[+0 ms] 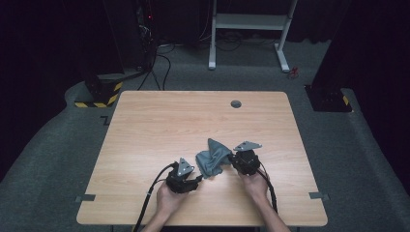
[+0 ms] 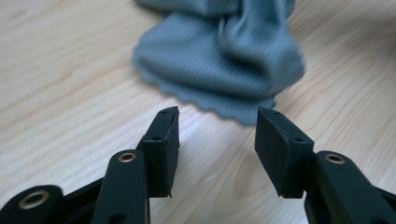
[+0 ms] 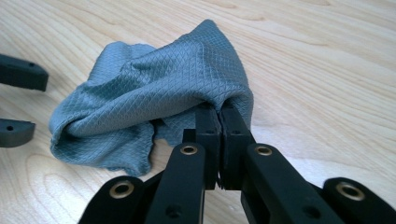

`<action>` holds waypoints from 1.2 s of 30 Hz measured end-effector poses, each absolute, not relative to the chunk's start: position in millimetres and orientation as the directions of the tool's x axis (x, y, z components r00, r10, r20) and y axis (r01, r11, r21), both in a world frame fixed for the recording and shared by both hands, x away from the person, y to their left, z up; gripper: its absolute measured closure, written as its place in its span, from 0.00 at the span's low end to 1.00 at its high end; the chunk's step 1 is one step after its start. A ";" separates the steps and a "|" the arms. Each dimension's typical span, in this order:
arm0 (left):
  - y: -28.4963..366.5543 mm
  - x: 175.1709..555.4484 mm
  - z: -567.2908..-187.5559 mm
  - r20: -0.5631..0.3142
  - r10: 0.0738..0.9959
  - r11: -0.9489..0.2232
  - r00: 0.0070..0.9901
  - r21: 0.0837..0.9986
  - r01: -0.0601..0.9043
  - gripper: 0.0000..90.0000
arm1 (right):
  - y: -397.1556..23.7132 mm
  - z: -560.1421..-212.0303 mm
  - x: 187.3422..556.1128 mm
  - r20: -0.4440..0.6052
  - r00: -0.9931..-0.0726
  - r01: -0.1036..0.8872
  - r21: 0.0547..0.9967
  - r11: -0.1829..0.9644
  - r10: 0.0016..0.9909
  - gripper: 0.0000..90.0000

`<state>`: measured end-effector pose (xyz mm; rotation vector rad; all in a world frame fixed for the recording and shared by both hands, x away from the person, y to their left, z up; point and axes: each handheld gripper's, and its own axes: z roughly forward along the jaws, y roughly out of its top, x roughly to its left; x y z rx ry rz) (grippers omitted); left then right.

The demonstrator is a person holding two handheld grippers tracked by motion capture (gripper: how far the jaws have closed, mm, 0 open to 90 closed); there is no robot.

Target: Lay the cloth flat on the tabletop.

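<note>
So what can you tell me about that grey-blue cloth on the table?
The cloth is a small grey-blue rag with a woven diamond pattern and a wavy cut edge. It lies crumpled and bunched up, not flat, on the wooden table near the person's side. The right tongs are shut on one fold. The left tongs are open, just short of its edge, not touching it.

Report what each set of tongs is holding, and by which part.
The right tongs are shut on the grey cloth, pinching a bunched fold at its edge. The left tongs are open, holding nothing.
</note>
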<state>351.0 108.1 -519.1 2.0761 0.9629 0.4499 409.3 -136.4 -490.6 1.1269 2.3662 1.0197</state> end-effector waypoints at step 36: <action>119.7 362.4 -515.6 0.046 0.784 -0.441 0.619 0.742 0.504 0.57 | -165.3 -486.2 422.4 0.020 -0.561 0.588 0.713 0.382 0.827 0.87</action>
